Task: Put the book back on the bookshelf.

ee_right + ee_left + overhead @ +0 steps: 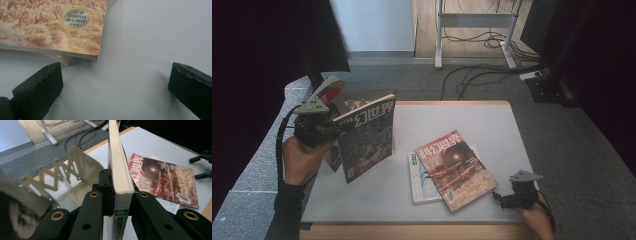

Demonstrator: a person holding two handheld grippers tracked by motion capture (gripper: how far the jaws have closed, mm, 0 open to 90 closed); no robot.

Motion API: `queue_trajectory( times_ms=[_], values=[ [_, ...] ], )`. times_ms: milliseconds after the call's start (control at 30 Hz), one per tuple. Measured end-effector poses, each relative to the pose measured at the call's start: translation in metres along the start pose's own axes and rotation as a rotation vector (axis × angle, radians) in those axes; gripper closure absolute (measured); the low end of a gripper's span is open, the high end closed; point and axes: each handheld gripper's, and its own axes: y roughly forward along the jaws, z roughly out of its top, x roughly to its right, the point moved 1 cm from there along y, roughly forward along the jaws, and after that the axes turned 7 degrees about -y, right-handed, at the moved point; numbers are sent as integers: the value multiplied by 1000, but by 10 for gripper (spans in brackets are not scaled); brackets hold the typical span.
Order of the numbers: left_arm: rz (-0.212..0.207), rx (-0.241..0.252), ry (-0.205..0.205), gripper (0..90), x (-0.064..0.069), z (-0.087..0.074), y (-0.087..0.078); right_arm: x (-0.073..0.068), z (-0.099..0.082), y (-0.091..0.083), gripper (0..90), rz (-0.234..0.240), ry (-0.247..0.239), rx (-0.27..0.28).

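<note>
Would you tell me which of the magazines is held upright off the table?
The dark blue magazine, clamped by the left gripper; the red magazine lies flat on the white one.

Glossy paper cover on red magazine (pixel 455 169); matt grey table (pixel 492 125) top, wood-edged; black jaws matt, probably plastic; rack (pixel 75 167) smooth white.

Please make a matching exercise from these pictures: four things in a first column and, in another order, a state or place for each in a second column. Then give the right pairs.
Things:
1. blue magazine
2. red magazine
3. white book
4. right gripper

States:
A. open, empty, near the table's front right corner
B. held upright, clamped at the spine by the left gripper
C. flat on the table, partly under another cover
D. flat, on top of the stack

Pairs: 1-B, 2-D, 3-C, 4-A
</note>
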Motion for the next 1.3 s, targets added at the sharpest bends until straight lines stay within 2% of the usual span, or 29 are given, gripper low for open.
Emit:
queue_trajectory(
  times_ms=[667,933,1300],
  values=[
    [130,7,-111,827,-38,-23,-30,0,0,0,0,2,-1,2],
    [157,3,-133,827,-45,-21,-16,0,0,0,0,2,-1,2],
    [197,-2,-154,827,-55,-8,11,0,0,0,0,4,0,0]
  ],
)
